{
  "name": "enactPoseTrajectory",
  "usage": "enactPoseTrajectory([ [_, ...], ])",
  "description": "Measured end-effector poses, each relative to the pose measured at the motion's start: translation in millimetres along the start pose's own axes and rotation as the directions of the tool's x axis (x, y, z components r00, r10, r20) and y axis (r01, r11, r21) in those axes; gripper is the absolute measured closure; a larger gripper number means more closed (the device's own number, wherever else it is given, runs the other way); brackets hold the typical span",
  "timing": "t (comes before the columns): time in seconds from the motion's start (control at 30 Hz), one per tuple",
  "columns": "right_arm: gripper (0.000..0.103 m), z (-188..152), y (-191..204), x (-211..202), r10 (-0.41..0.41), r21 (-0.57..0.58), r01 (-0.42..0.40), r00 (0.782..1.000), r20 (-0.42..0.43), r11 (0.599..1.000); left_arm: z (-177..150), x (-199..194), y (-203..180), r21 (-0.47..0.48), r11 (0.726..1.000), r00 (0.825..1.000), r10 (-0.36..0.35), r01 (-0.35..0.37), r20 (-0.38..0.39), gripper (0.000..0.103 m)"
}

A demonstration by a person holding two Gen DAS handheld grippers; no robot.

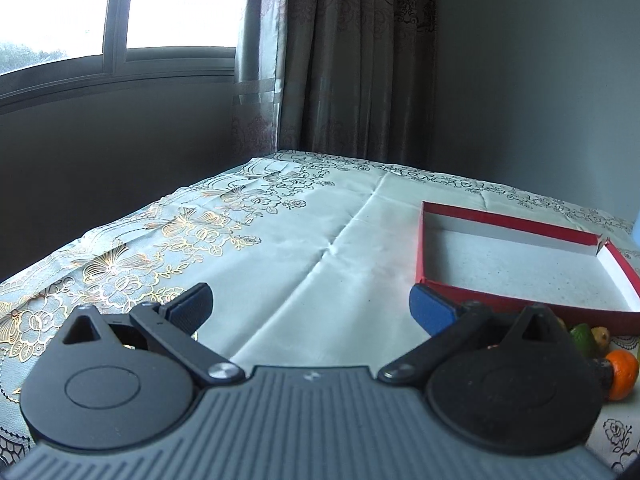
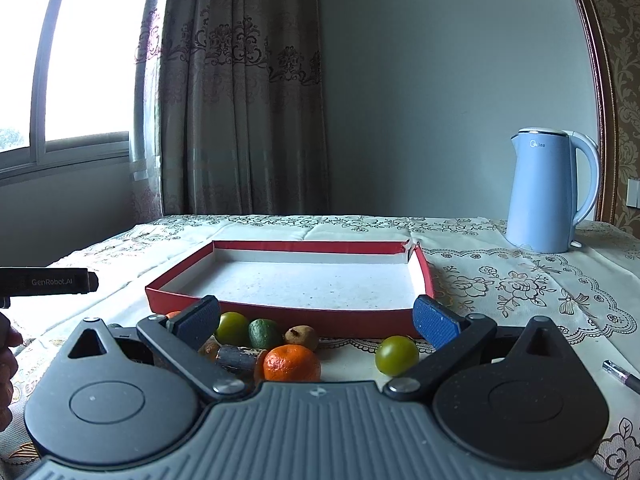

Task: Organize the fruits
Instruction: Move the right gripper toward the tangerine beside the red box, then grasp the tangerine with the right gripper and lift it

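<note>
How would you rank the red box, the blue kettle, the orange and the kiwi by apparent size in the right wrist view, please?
1. red box
2. blue kettle, though it stands farther back
3. orange
4. kiwi

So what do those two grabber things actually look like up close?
Each hand-held gripper, left and right, has a grey ribbed body, two round black discs, black linkage bars with silver pivot screws, and blue textured fingertip pads. The left one's black side reads "GenRobot.AI" in the right view. No cables show.
</note>
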State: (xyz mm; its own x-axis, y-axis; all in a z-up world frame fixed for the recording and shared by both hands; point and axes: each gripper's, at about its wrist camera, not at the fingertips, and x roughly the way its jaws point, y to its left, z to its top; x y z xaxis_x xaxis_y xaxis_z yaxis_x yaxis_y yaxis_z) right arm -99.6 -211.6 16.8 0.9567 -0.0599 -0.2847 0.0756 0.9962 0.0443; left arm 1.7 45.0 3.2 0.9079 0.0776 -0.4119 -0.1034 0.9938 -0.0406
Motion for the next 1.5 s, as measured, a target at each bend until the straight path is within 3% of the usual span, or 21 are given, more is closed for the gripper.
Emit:
enactPoseTrajectory([
  [0.27,0.0,-0.6,2.3,0.1,0.008,-0.007,-0.008,1.0,-0.003,1.0,-6.8,19.6,12.2,-0.028,0.999,0.997,0.037,-0.039,-0.067,0.0],
  [1.23,0.0,-2.5,-3.5,-1.7,0.03,-0.027,-0.031,0.999,-0.015,0.999,-11.0,25.5,8.9,-0.024,0.999,0.995,0.031,-0.033,-0.093,0.0],
  [1.43,0.0,-4.5,3.5,8.8,0.061,-0.084,-0.067,0.995,-0.077,0.994,-11.2,26.0,11.4,-0.042,0.999,0.995,0.024,-0.029,-0.1,0.0],
  [1.5,0.008,-3.8,5.7,13.6,0.07,-0.107,-0.081,0.993,-0.099,0.991,-10.9,26.4,12.4,-0.049,0.998,0.995,0.019,-0.025,-0.102,0.0],
])
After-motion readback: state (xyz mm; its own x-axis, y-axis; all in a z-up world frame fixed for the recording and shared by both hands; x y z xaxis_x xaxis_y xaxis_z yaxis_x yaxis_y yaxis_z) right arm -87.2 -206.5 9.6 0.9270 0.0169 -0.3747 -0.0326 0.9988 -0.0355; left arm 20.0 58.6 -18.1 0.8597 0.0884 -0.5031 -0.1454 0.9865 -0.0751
